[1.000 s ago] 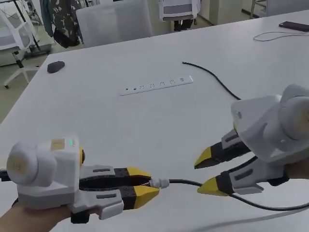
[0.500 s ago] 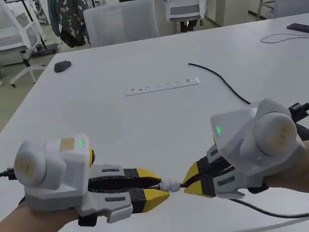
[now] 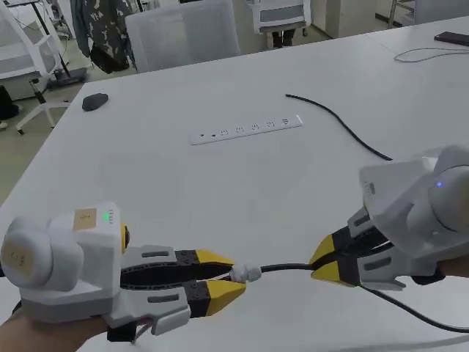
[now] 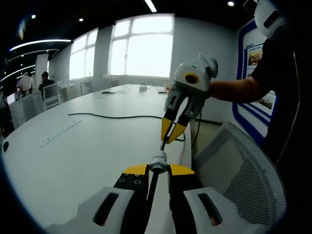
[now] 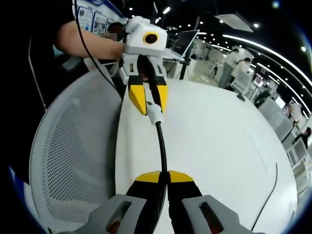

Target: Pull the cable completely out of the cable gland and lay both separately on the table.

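A white cable gland (image 3: 244, 275) sticks out from between the yellow tips of my left gripper (image 3: 226, 273), which is shut on it; the left gripper view has the gland (image 4: 158, 161) at the jaw tips. A black cable (image 3: 286, 268) runs from the gland to my right gripper (image 3: 328, 264), shut on the cable a short way to the right. In the right gripper view the cable (image 5: 161, 146) stretches straight from my jaw tips to the gland (image 5: 153, 113). Behind the right gripper the cable trails off (image 3: 410, 312) along the white table (image 3: 220, 191).
A white power strip (image 3: 246, 130) lies mid-table with another thin black cable (image 3: 341, 125) to its right. A dark mouse (image 3: 94, 101) sits at the far left edge. Office chairs (image 3: 183, 33) stand beyond the table; a mesh chair (image 5: 73, 146) is close by me.
The right gripper has drawn away to the right from the gland, leaving a stretch of black cable showing between the two grippers. The left gripper stays shut on the gland.
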Demonstrator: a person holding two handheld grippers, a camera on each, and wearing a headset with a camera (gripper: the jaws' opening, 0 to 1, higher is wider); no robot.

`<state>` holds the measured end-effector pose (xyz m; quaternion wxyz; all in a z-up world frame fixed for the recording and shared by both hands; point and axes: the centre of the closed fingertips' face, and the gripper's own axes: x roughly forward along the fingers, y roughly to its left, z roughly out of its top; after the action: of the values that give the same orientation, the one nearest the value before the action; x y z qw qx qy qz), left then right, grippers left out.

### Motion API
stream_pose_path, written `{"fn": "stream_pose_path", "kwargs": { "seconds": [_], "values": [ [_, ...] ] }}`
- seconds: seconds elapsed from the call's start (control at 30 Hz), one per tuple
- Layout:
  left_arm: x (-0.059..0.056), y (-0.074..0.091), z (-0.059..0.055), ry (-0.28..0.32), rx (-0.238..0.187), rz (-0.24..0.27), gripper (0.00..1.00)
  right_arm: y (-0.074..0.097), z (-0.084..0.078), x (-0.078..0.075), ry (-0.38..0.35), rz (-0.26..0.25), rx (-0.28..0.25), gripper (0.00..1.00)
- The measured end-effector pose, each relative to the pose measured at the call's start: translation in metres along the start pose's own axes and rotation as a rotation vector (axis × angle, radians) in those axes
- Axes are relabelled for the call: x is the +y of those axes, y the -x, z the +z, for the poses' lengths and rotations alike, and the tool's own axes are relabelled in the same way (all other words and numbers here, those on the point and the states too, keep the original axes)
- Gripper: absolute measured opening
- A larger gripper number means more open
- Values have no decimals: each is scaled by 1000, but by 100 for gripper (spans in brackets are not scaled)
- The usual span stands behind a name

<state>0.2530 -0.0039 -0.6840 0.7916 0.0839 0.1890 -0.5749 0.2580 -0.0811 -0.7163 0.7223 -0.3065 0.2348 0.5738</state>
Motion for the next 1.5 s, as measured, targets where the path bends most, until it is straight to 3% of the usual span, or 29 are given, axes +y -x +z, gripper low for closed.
{"fn": "stream_pose_path", "kwargs": {
  "seconds": [0.23, 0.5, 0.67, 0.83, 1.33, 1.5],
  "values": [
    [5, 9, 4, -14, -11, 33, 15, 11, -24, -8, -38, -37, 33, 0],
    [14, 26, -3, -1, -13, 87, 15, 22, -57, -18, -76, -82, 81, 0],
    [18, 33, 0, -3, -27, 108, 15, 23, -69, -22, -97, -98, 98, 0],
    [22, 40, 0, 4, -25, 129, 15, 20, -89, -25, -130, -112, 162, 0],
    [23, 40, -3, 21, -18, 137, 15, 11, -97, -21, -187, -84, 183, 0],
    [22, 39, -4, 25, -12, 141, 15, 12, -93, -18, -161, -83, 203, 11]
  ]
}}
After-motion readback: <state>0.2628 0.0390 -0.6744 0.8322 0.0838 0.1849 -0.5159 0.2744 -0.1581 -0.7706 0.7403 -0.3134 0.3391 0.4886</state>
